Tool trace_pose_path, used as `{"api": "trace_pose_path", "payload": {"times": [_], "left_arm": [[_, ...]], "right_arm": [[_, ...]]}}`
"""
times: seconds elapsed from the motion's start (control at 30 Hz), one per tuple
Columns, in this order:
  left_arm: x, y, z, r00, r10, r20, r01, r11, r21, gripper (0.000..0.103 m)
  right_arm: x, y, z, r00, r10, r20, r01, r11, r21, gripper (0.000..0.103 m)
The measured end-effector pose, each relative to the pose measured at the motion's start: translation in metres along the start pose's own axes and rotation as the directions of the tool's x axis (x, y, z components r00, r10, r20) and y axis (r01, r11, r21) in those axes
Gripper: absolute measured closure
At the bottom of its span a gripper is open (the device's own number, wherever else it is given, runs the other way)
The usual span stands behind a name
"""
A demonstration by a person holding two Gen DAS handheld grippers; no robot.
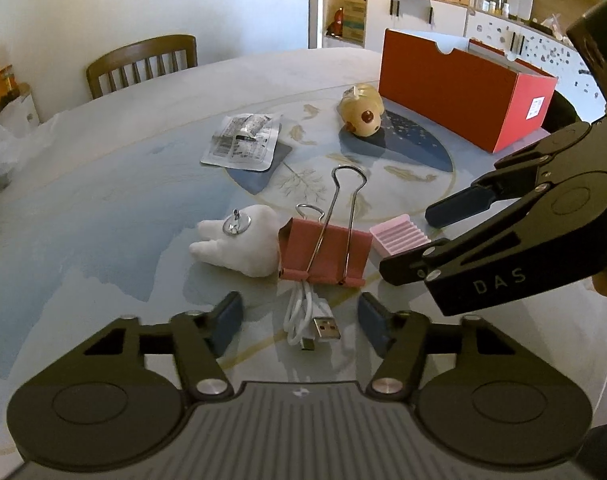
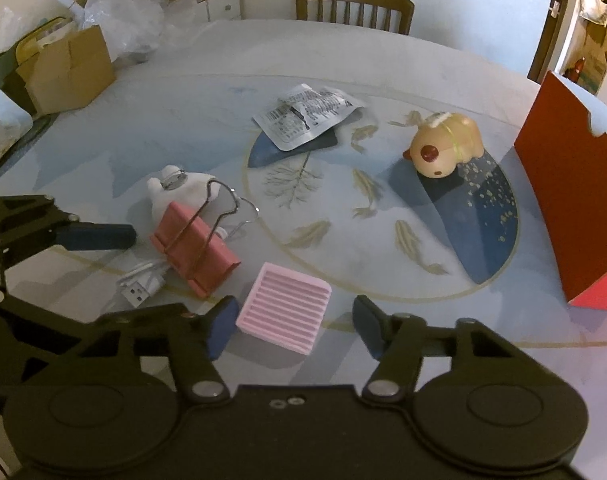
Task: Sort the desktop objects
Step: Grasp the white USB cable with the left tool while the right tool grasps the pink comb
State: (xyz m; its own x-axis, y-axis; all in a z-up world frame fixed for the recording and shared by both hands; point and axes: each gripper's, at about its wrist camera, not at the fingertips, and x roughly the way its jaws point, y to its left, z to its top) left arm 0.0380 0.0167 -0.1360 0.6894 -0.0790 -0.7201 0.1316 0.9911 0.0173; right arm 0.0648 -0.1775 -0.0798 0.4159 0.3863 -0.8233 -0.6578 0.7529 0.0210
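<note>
My left gripper [image 1: 299, 320] is open, its fingers either side of a coiled white USB cable [image 1: 309, 318]. Just beyond lie a pink binder clip [image 1: 325, 254] and a white tooth-shaped plush [image 1: 239, 246]. My right gripper [image 2: 293, 322] is open around a pink ribbed pad [image 2: 285, 310], which also shows in the left wrist view [image 1: 399, 234]. The right gripper [image 1: 419, 240] enters the left view from the right. The clip [image 2: 195, 246], cable [image 2: 141, 282] and plush [image 2: 175, 188] lie left of the pad. A beige toy pig [image 2: 443, 148] and a silver packet [image 2: 303, 116] lie farther off.
A red open box [image 1: 463, 96] stands at the far right of the round table [image 1: 103, 208]; it also shows in the right wrist view [image 2: 567, 208]. A cardboard box [image 2: 69, 70] and plastic bags sit at the far left edge. A wooden chair [image 2: 355, 6] stands behind the table.
</note>
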Motion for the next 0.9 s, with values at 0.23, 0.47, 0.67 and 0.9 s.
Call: {"api": "trace_pose_path", "payload": {"times": [0.23,0.47,0.67,0.9], "left_arm": [[-0.002,-0.003,0.002,1.0,0.012,-0.007,-0.012,1.0,-0.008,0.08],[-0.003,-0.001,0.01,0.999,0.001,-0.037,-0.003,0.999,-0.046,0.087],[-0.011,0.006,0.017,0.998,-0.031,-0.059,0.023,0.991,-0.135,0.088],[-0.024,0.009,0.022,0.997,-0.044,-0.068,0.03,0.979,-0.202,0.088]], "right_arm": [[-0.002,-0.003,0.001,1.0,0.008,0.009,-0.008,1.0,0.004,0.06],[-0.003,-0.008,0.003,0.999,0.032,0.009,-0.032,0.999,0.025,0.061],[-0.01,-0.018,-0.001,0.998,0.058,0.009,-0.058,0.997,0.05,0.061],[-0.025,-0.032,-0.005,0.996,0.092,0.016,-0.093,0.994,0.06,0.061]]}}
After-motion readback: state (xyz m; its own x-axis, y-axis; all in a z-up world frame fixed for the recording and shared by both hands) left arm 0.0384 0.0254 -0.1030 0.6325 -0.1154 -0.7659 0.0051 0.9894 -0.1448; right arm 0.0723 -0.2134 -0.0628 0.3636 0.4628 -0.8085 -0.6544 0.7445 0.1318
